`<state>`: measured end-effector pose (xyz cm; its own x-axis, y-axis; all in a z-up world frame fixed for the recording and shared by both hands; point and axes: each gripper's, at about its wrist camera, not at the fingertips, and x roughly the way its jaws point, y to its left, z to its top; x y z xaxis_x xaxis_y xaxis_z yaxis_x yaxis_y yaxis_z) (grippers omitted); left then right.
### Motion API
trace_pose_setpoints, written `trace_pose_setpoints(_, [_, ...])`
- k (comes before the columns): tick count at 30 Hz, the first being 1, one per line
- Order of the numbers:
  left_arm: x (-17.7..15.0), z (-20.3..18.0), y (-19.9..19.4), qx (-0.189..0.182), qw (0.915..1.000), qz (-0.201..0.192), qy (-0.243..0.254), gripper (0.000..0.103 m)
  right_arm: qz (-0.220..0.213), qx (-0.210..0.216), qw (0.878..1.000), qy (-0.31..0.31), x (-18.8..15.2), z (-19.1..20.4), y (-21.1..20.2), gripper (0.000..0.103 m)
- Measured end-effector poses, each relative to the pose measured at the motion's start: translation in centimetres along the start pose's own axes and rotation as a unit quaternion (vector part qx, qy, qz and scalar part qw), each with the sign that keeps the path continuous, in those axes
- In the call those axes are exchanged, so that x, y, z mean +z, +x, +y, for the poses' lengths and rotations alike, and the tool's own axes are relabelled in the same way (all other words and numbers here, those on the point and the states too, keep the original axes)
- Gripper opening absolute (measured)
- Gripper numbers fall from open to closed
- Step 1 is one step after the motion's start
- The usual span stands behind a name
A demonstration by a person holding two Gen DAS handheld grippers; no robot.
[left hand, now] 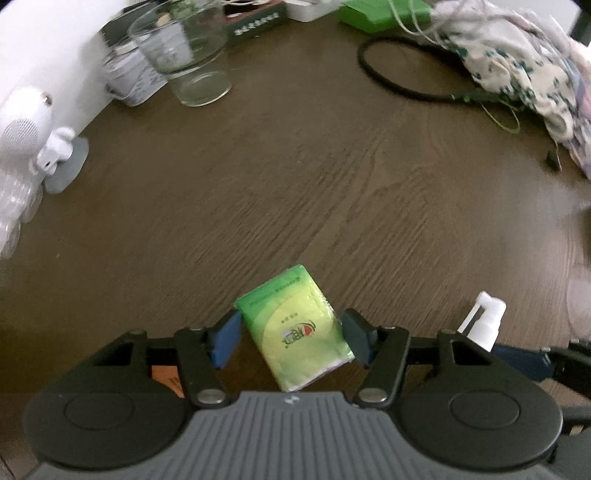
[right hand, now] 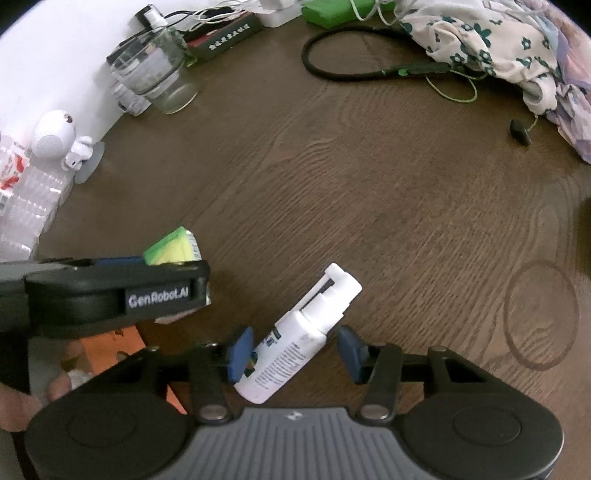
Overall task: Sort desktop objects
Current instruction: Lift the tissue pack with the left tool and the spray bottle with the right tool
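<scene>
My left gripper (left hand: pixel 291 338) is shut on a green tissue pack (left hand: pixel 297 326), with a blue pad on each side, above the brown wooden table (left hand: pixel 295 184). The pack's end also shows in the right wrist view (right hand: pixel 171 251), past the left gripper's black body (right hand: pixel 110 291). A white spray bottle (right hand: pixel 295 336) lies slanted between the fingers of my right gripper (right hand: pixel 295 349). The left pad touches the bottle; the right pad stands apart from it, so the jaws look open. The bottle's nozzle also shows in the left wrist view (left hand: pixel 482 319).
At the back left stand a clear glass (right hand: pixel 159 77), a small box and a white round speaker figure (right hand: pixel 55 142). A black cable loop (right hand: pixel 343 55), a green box (right hand: pixel 328 11) and floral cloth (right hand: pixel 509 55) lie at the back right. An orange item (right hand: pixel 107 350) sits below the left gripper.
</scene>
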<state>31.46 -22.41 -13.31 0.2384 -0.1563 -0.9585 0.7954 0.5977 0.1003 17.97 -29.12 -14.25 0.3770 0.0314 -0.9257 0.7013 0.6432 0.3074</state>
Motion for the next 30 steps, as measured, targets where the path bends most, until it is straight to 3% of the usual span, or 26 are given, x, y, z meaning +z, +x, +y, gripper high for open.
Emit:
trace_pose_setpoints(20, [-0.85, -0.23, 0.42, 0.000, 0.9930, -0.027, 0.115, 0.060, 0.002, 0.009, 1.000, -0.006, -0.32, 0.01, 0.03, 0.040])
trace_pose_setpoints(30, [-0.87, -0.04, 0.47, -0.015, 0.9908, -0.031, 0.130, 0.056, 0.006, 0.012, 1.000, -0.023, -0.37, -0.71, -0.30, 0.039])
